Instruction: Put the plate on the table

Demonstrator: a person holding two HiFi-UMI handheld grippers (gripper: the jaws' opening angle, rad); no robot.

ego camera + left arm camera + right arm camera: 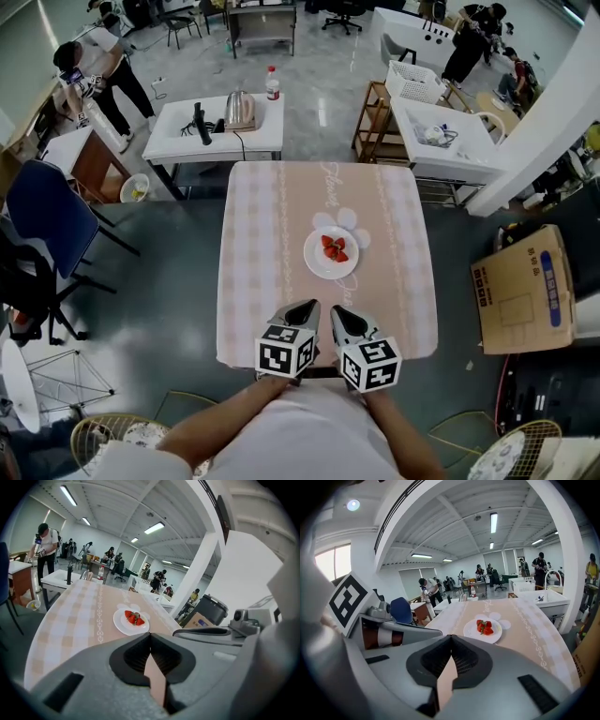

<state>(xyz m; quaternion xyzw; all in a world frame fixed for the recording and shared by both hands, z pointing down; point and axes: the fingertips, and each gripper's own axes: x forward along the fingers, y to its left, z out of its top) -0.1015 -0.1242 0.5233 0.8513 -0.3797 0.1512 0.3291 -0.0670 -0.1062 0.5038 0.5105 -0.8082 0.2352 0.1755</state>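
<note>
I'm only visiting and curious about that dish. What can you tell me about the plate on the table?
The plate is round and white, glossy like china or plastic, with a shallow rim. It sits flat near the middle of the table's pink checked cloth, right against a white petal print. A few red strawberries lie at its centre. Nothing else touches it.

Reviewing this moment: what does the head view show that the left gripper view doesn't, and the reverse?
Head view only: the left gripper and right gripper from above, side by side over the table's near end, with their marker cubes and the person's forearms.

Left gripper view only: the left gripper's jaws seen head-on, together with nothing between them, and the ceiling lights.

Both: the white plate of strawberries resting on the checked table, apart from both grippers.
</note>
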